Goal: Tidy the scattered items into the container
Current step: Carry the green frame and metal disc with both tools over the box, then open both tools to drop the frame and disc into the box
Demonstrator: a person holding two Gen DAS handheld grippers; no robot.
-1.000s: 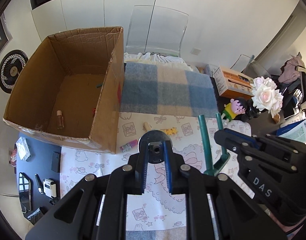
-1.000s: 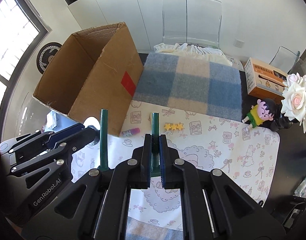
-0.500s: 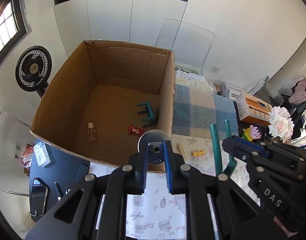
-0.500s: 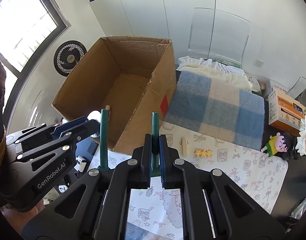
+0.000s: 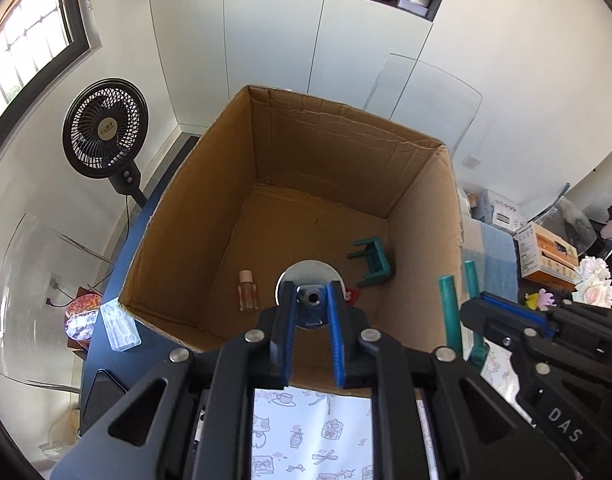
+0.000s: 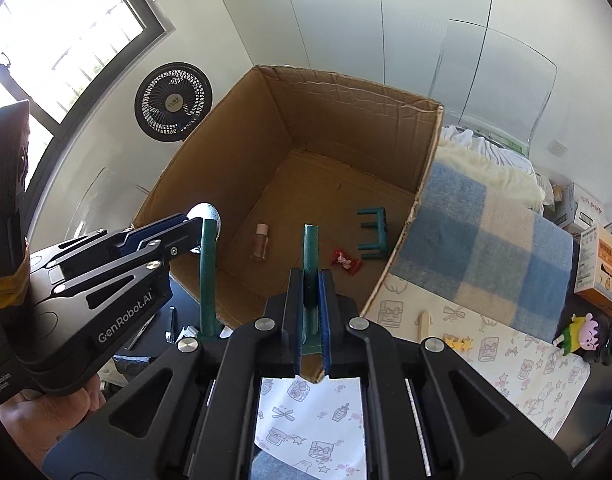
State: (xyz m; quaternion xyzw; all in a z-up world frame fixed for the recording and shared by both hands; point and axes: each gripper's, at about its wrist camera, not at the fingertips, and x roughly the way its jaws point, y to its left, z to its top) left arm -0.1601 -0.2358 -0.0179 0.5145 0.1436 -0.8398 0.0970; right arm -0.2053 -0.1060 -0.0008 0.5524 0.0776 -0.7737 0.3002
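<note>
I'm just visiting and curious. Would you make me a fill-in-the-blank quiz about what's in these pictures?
The silver disc is gripped by the ___ gripper.
The right gripper is shut on a stool leg coloured ___.
The cardboard box holds ___ items: bottle, candy, stool.
The yellow stars lie ___ the box.
Missing: left; green; three; outside.

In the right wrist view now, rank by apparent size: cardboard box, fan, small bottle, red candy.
1. cardboard box
2. fan, though it stands farther away
3. small bottle and red candy look alike
</note>
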